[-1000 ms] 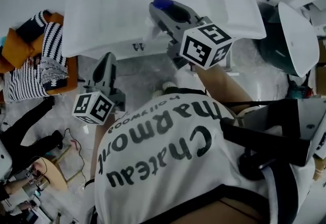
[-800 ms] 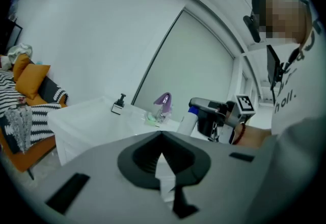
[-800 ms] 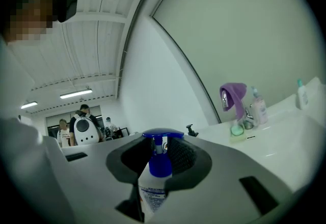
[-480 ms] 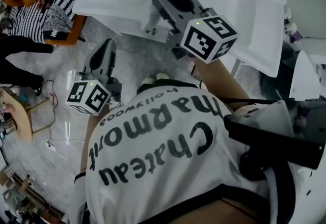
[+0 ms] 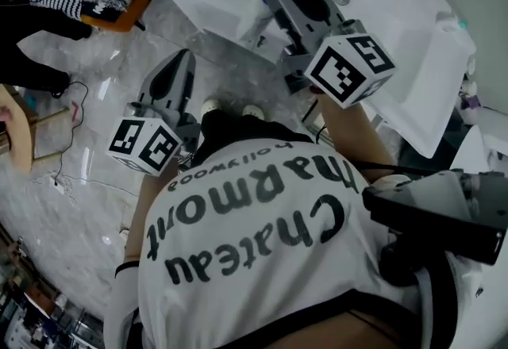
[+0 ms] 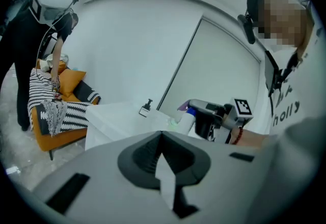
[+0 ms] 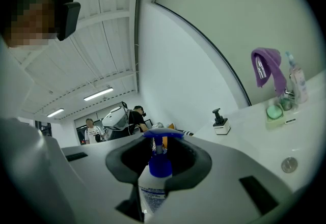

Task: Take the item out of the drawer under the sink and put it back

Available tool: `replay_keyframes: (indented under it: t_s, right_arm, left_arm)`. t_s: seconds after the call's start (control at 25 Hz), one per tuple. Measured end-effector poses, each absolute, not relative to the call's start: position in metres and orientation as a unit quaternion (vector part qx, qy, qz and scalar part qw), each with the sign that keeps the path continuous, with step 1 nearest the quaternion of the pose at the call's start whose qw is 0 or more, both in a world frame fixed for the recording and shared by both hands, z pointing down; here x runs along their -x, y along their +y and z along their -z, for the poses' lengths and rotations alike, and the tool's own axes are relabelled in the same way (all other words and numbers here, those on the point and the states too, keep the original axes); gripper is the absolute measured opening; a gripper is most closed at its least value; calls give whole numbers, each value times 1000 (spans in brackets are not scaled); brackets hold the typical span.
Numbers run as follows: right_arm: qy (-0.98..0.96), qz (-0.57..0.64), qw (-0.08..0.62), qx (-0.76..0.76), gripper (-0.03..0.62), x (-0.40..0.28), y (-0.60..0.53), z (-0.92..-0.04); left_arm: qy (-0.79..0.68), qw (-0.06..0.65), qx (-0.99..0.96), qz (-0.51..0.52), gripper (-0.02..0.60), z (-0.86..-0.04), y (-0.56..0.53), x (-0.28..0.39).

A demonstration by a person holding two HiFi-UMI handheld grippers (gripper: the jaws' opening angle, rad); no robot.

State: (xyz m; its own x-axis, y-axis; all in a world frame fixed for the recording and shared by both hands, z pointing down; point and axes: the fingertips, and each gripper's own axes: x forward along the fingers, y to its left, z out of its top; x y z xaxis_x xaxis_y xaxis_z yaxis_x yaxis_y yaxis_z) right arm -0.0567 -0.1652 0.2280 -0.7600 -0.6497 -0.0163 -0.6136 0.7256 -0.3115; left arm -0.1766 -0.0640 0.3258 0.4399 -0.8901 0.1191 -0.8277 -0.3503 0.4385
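The right gripper (image 7: pixel 159 156) is clamped on the bottle (image 7: pixel 152 190) — kept upright at the sink's (image 5: pixel 385 10) front edge, probably for returning to the drawer — while the left gripper (image 6: pixel 162 139), jaws together and empty, hangs aside.

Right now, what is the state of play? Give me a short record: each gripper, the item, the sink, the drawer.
left gripper: jaws shut, empty
right gripper: jaws shut on bottle
bottle: white, blue pump, upright, held by the sink's front edge
sink: white, purple cloth draped over its tap
drawer: not in view
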Motion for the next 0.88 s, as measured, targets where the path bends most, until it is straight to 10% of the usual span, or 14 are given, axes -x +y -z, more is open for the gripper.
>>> replay_keyframes:
  t_s: [0.88]
  right_arm:
    - [914,141,90,369,95,41,-175,-223]
  left_arm:
    - [-518,197,-830,62,8,-314,-71,177]
